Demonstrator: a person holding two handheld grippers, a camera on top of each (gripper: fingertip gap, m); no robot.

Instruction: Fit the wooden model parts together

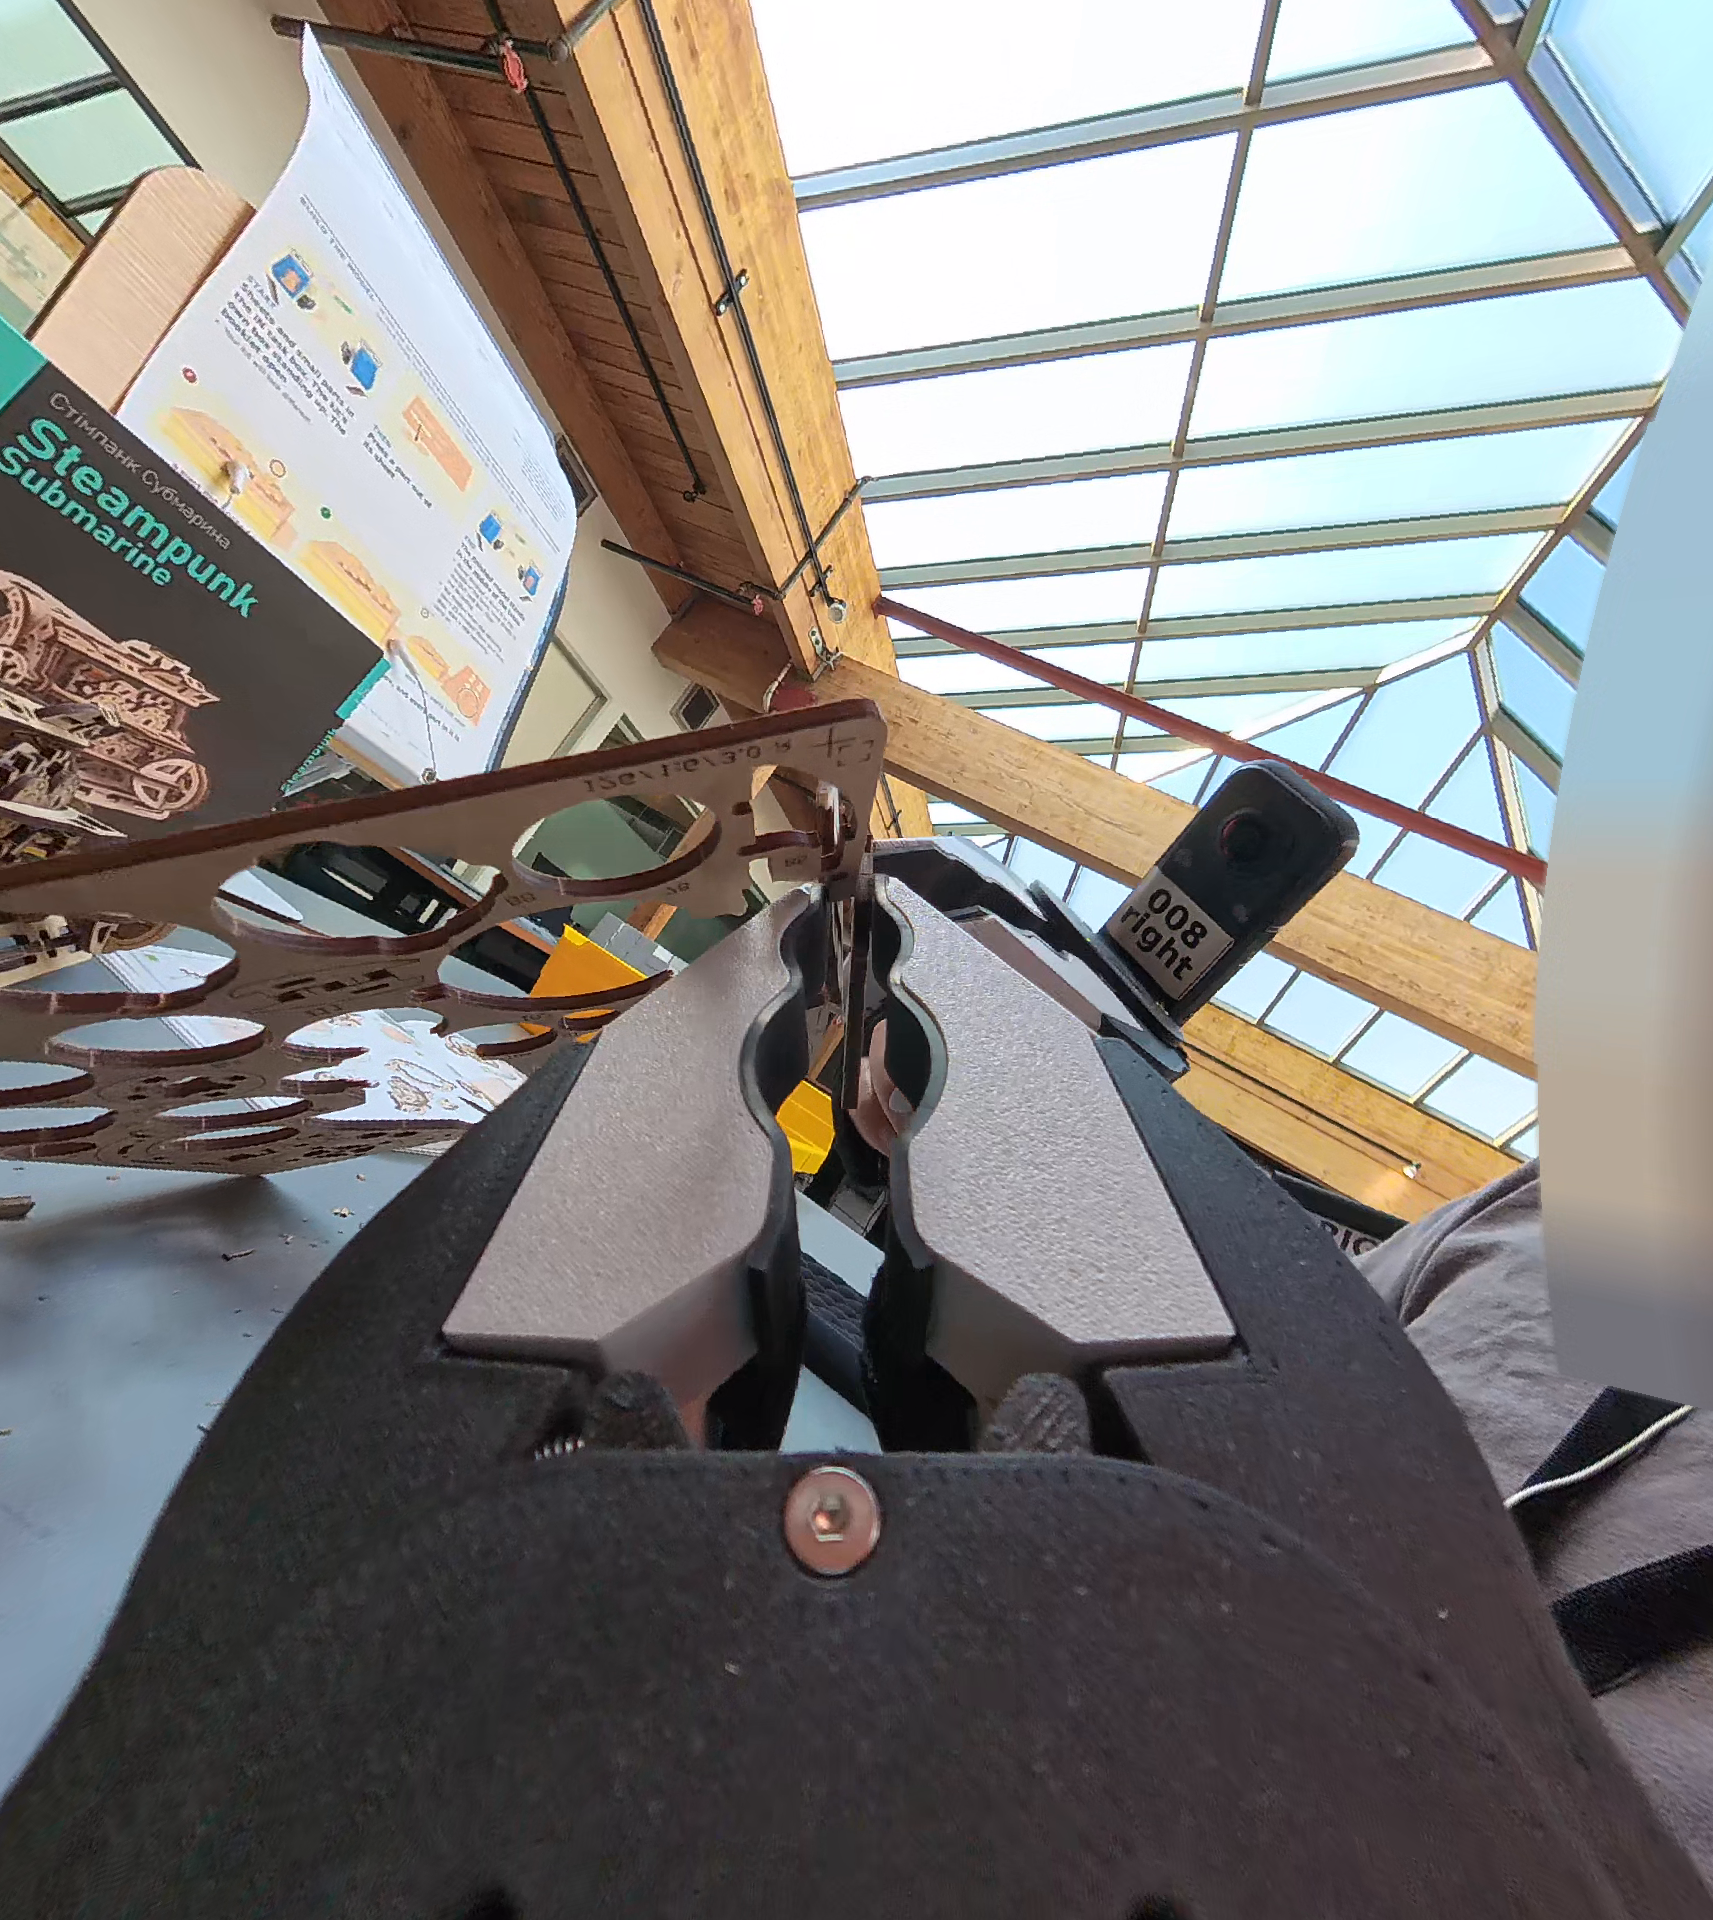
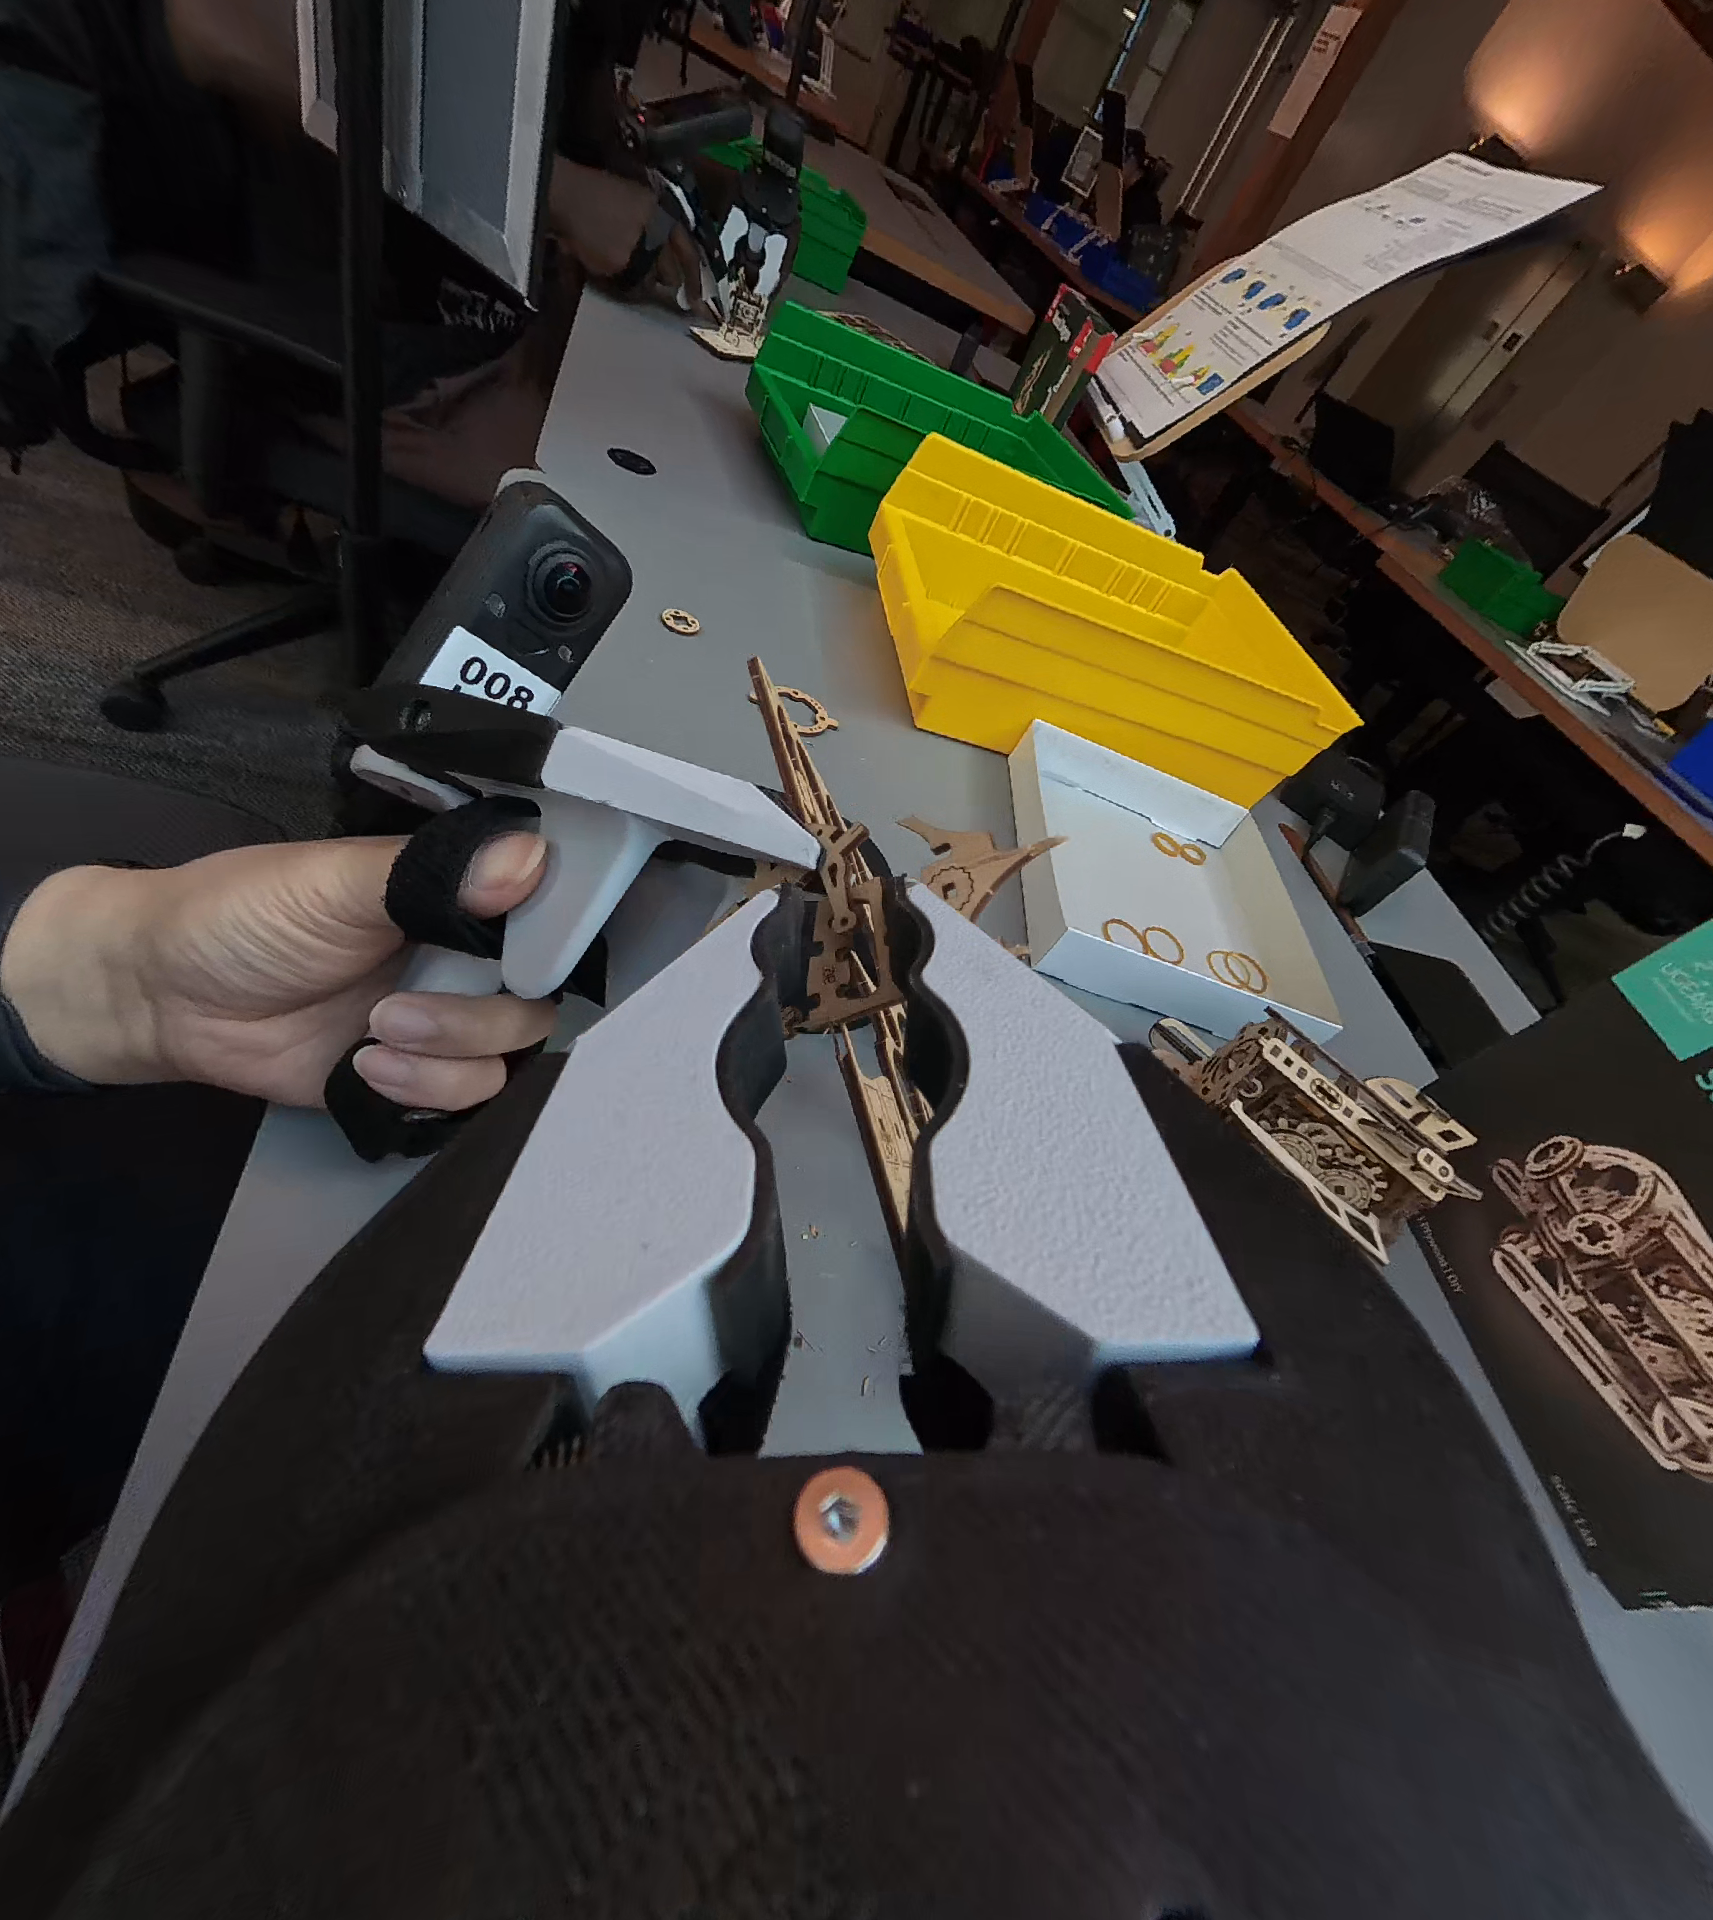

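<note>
The grey table (image 2: 727, 540) runs away ahead of the right gripper (image 2: 844, 914), with the stacked yellow bins (image 2: 1091, 634) beyond its right finger, the dark kit box (image 2: 1662, 1247) hard on its right flank, and the half-built wooden model (image 2: 1319, 1122) between the two. Held on edge above the table is the laser-cut wooden sheet (image 1: 332, 935), mostly punched-out holes, fanning away left of the left gripper (image 1: 847, 894). Both grippers meet tip to tip at its corner: the left one is pinched narrow on the sheet's edge, and the right one seems closed on the small wooden part (image 2: 836, 899) there, though the tangle of pieces hides the contact. I'd judge this the freeing step, not yet any fitting. Next calls for a steady left hold while the right twists the part out gently, without snapping its thin tabs.
</note>
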